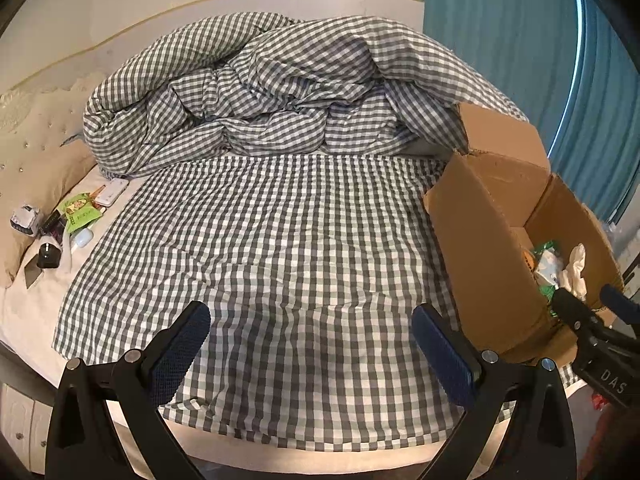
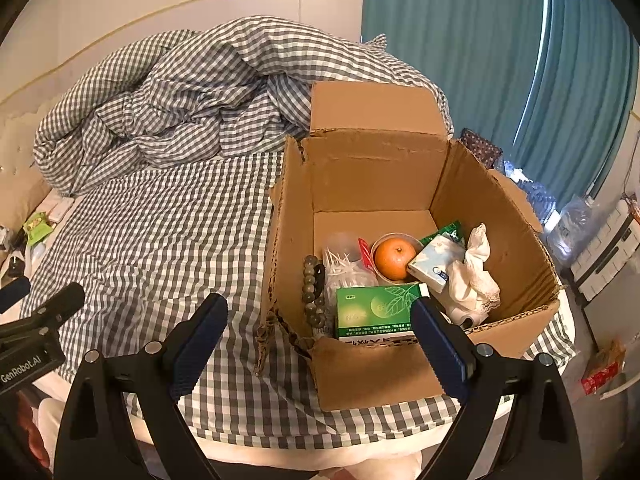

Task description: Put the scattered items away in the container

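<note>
Both grippers, left [image 1: 310,344] and right [image 2: 320,334], gaped empty; remaining clutter [image 1: 76,212] lay far left, nearer the left one, opposite the box [image 2: 400,172]

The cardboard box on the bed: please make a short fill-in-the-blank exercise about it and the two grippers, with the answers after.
1. The round fruit inside the cardboard box is an ______.
2. The string of beads lies against the box's ______ wall in the right wrist view.
3. The left gripper and the right gripper are both ______ and hold nothing.
4. The bed sheet has a ______ pattern in grey and white.

Answers: orange; left; open; checked
</note>
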Tool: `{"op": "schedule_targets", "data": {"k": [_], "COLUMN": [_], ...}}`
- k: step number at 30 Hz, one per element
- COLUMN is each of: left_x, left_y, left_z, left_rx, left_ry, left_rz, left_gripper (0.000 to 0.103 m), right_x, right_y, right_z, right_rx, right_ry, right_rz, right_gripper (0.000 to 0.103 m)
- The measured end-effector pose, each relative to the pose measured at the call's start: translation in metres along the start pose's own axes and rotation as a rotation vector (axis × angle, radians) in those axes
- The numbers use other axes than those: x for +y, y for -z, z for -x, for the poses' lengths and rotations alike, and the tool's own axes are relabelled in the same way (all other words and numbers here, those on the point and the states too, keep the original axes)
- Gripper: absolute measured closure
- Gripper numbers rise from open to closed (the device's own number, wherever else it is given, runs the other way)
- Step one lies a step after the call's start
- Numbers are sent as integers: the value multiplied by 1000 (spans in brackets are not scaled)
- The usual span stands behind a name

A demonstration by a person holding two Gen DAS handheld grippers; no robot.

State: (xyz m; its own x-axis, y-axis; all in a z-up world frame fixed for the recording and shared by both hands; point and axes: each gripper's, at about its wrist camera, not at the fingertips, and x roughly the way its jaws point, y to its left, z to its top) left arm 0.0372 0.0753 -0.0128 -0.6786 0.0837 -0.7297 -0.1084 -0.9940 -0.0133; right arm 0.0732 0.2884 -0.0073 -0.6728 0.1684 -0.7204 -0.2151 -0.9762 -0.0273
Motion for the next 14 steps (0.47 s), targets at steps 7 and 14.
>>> {"op": "schedule_targets", "data": {"k": [7, 14], "left_x": [2, 2], "left_y": [0, -1], "left_z": [-1, 7], "left_rx": [-20, -66], "left_ry": [24, 12], "left_rz": [18, 6], "left_gripper": [0, 0], "right_x": [3, 0], "right_y": [4, 5], "right_z": [-7, -13], "right_rx": [22, 42], "right_ry": [-5, -11], "right_rz": [-1, -19], "right_gripper": [10, 10]}}
